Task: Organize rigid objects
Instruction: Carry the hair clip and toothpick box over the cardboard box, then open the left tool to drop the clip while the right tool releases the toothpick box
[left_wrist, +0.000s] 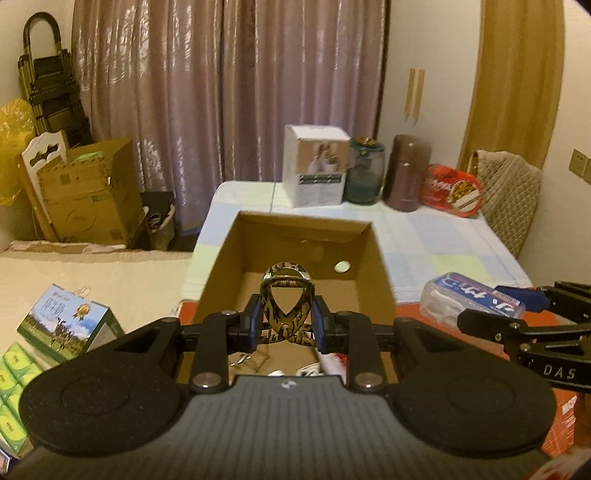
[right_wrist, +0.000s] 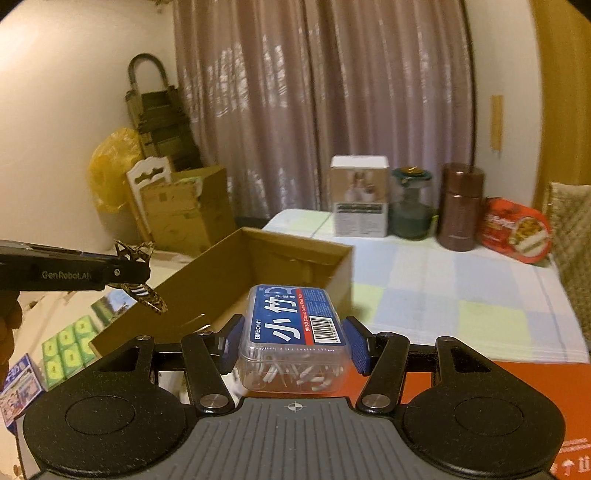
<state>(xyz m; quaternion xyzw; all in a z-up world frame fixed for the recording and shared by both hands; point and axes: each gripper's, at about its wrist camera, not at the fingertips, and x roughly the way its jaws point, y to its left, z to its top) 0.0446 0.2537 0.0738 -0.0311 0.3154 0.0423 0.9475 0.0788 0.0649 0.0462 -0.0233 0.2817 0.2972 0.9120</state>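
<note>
My left gripper (left_wrist: 285, 324) is shut on a tortoiseshell hair claw clip (left_wrist: 285, 295) and holds it above the open cardboard box (left_wrist: 364, 236). My right gripper (right_wrist: 293, 341) is shut on a clear plastic box of floss picks (right_wrist: 293, 332) with a blue label, held beside the box's right wall (right_wrist: 343, 273). The left gripper with the clip (right_wrist: 142, 286) shows at the left of the right wrist view. The floss box (left_wrist: 474, 301) and the right gripper show at the right of the left wrist view.
At the table's far end stand a white carton (left_wrist: 316, 170), a green glass jar (left_wrist: 365, 173), a brown flask (left_wrist: 406, 173) and a red tin (left_wrist: 452, 190). A milk carton (left_wrist: 68, 323) and green packs (left_wrist: 14, 373) lie left. A chair (left_wrist: 509, 199) stands right.
</note>
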